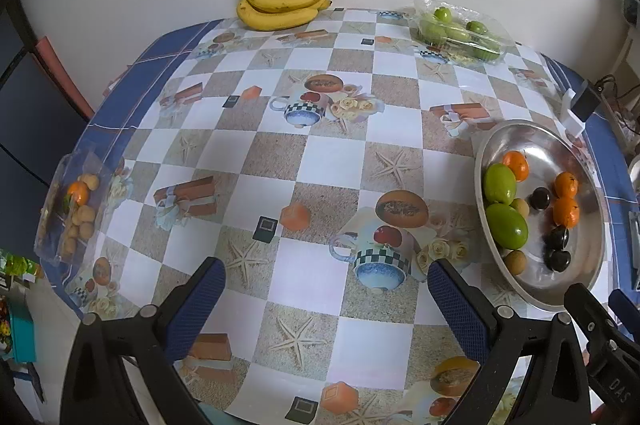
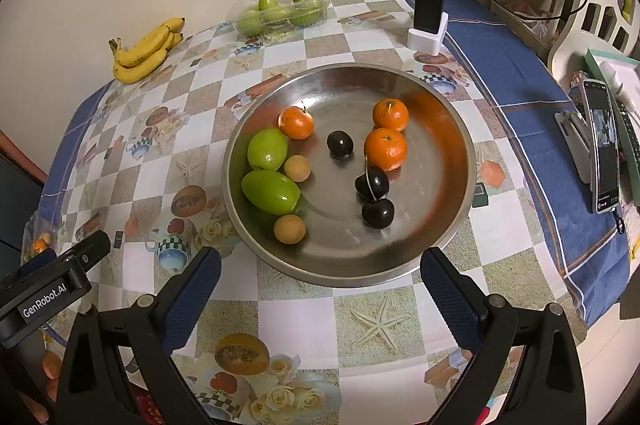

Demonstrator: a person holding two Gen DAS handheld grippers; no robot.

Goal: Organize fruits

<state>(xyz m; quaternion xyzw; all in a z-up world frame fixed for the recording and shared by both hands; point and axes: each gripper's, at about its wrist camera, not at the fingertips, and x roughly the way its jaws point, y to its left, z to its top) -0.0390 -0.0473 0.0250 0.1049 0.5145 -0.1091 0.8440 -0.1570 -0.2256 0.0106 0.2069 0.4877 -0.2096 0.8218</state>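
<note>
Hovering spread and empty, both tools, left (image 1: 326,285) and right (image 2: 320,275), face small slippery fruit in the bowl (image 2: 460,129); pinch cherries (image 2: 378,213) gently across the middle.

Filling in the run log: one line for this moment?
left gripper: open, empty | right gripper: open, empty | bowl: fruit inside | bananas: on table
</note>
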